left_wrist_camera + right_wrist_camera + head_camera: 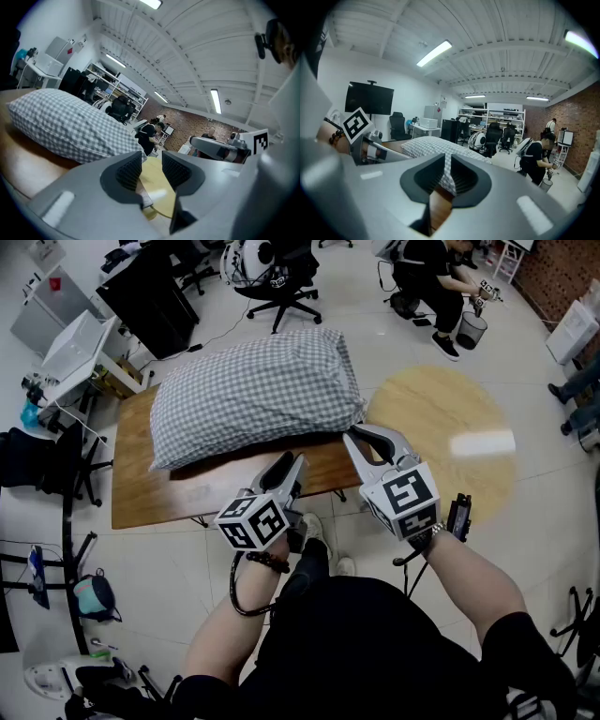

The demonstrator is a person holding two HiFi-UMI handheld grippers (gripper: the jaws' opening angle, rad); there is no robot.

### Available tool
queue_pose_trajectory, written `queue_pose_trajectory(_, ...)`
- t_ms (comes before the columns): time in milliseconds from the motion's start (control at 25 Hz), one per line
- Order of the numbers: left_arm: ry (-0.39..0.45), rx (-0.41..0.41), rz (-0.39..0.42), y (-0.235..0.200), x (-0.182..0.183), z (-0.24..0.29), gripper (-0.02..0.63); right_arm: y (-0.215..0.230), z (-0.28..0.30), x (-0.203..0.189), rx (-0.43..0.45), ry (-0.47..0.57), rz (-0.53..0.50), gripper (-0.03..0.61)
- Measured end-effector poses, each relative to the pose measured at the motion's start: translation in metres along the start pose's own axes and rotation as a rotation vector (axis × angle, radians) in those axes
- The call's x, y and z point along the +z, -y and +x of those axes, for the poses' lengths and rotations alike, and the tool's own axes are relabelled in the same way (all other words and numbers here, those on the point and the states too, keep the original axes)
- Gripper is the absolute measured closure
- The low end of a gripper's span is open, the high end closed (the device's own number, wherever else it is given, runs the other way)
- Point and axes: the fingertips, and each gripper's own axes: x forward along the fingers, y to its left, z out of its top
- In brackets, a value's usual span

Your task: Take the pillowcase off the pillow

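Table (141,498) w/ pillow (253,395), tiled office flr (169,568)

Grey checks on brown wood
The pillowcase (253,390) is grey-and-white gingham, the table (141,502) under it warm brown, the round table (441,418) at right pale yellow.

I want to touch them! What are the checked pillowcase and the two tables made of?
The pillowcase looks like soft, matte woven cloth, maybe cotton: it wrinkles and shows a fine check. The brown table looks like wood or veneer, smooth with a faint sheen. The round table looks like pale, glossy wood: a light reflects in it.
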Motion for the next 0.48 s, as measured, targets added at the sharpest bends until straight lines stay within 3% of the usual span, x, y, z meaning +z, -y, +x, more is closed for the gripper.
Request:
queue_pose_trajectory(200, 0.012, 0.023, -0.2, -0.056, 0.003, 0.022, 0.451, 0.029, 0.043, -0.006, -0.028, -0.064, -0.003, 0.52)
queue_pose_trajectory(480, 0.022, 0.048, -0.395, -0.13, 0.018, 0.067, 0.419, 0.089, 0.122, -0.03, -0.068, -0.204, 0.022, 0.503)
